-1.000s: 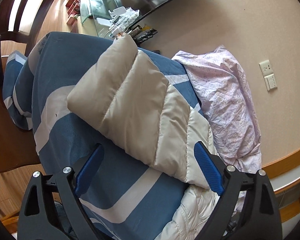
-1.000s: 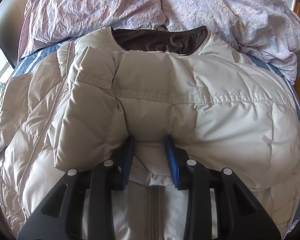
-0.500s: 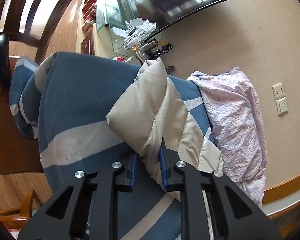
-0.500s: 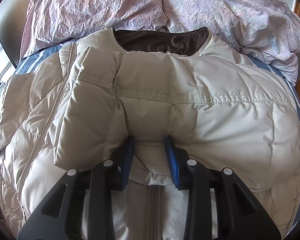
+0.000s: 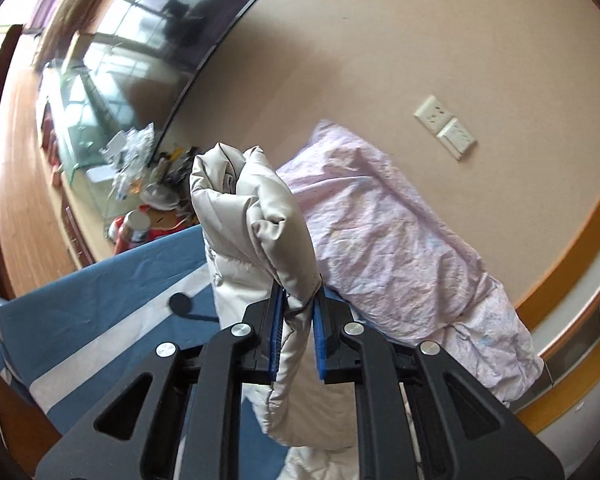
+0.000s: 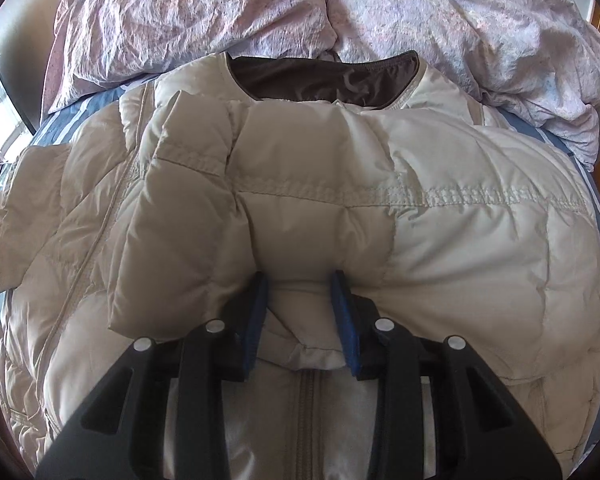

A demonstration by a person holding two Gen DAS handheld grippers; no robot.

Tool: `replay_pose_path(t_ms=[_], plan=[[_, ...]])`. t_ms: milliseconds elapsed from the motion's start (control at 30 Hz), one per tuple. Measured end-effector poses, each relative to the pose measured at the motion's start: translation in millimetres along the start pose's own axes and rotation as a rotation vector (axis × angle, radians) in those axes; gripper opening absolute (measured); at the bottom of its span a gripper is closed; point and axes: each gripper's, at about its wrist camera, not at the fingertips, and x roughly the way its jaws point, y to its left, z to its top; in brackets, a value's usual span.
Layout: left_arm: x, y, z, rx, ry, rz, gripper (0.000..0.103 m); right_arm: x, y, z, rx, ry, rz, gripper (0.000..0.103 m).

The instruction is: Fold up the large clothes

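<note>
Left claw (image 5: 298, 328), seen from its own camera: both blue pads (image 5: 275, 332) are clamped on one padded sleeve (image 5: 260, 216) of the cream down jacket (image 6: 440, 220). The sleeve rises from the pads toward 12 o'clock, its cuff end standing above the claw, while the lower part hangs toward 6 o'clock between the two black fingers. The jaws have just been closing, and the sleeve is pinched between them.

Right claw (image 6: 300, 312), seen from its own camera: two blue pads press a bulge of the one jacket's folded-over edge, which sits between them at the centre of the view. The jacket body spreads from 9 o'clock to 3 o'clock beyond the pads; its brown collar lining (image 6: 320, 80) lies at 12 o'clock, and its zip (image 6: 306, 420) runs toward 6 o'clock under the claw.

Surroundings, counted: one blue-and-white striped bedsheet (image 5: 112, 312) at 8 o'clock of the left claw; one crumpled pink duvet (image 5: 400, 252) at 2 o'clock, touching the jacket's collar end in the right view; one dark television screen (image 5: 160, 40) at 11 o'clock; two wall plates (image 5: 444, 126) at 1 o'clock.
</note>
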Motion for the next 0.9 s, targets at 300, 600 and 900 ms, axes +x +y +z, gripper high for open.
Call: replay_pose_path(t_ms=[300, 600, 900], plan=[[17.8, -140.9, -36.1, 0.185, 0.113, -0.309, 0.012, 1.0, -1.9, 2.0, -0.005, 0.018, 0.013, 0.035], [49.0, -228.6, -122.3, 0.289, 0.331, -0.487, 0.012, -19.3, -37.6, -3.3, 0.139, -0.015, 0.16, 0.055], [86.4, -259.1, -207.9, 0.374, 0.533, -0.482, 0.012, -68.8, -117.4, -24.4, 0.292, -0.125, 0.101, 0.056]])
